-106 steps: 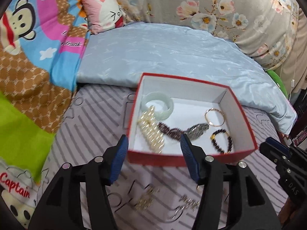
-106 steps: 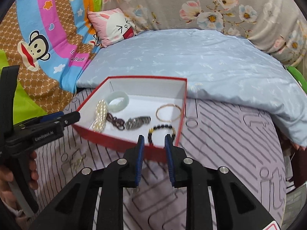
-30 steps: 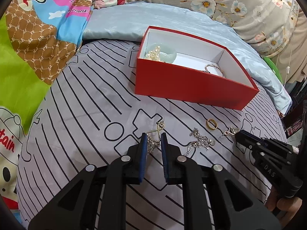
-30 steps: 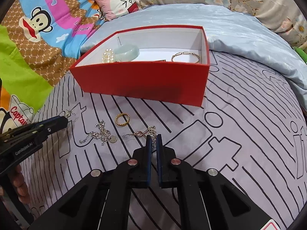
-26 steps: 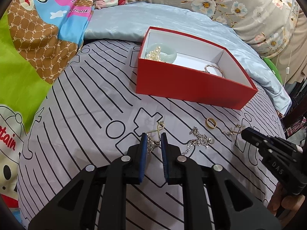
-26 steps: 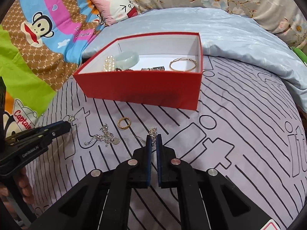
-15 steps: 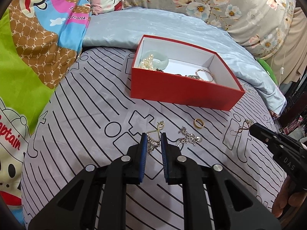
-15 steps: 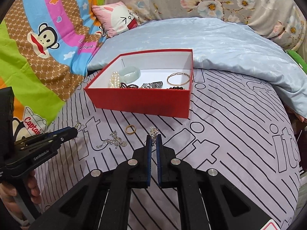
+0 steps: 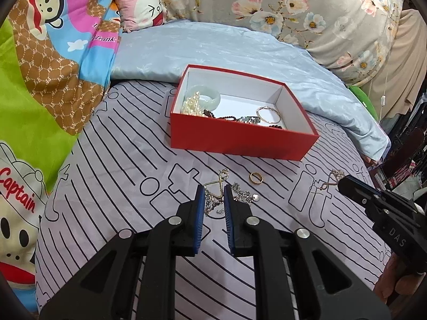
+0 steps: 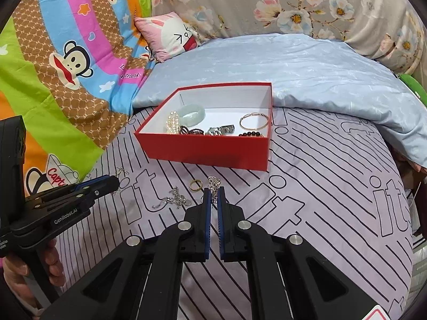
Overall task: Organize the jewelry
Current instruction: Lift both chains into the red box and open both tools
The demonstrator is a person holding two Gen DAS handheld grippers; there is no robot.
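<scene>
The right gripper [image 9: 340,184] body is marked "DAS"; the left gripper [image 10: 114,182] body is marked "GenRobot.AI". The monkey-print blanket [image 9: 40,93] carries "Captain" in red and "Frank" on a pink band.

Bed sheet [image 10: 320,186] right of red box [image 10: 208,150] is bare, free passage. Box top open, reachable from above. Ring [image 10: 195,185] and chain [image 10: 173,198] lie near the box front. Blue quilt [image 10: 307,72] bunched behind box, pillows behind.
</scene>
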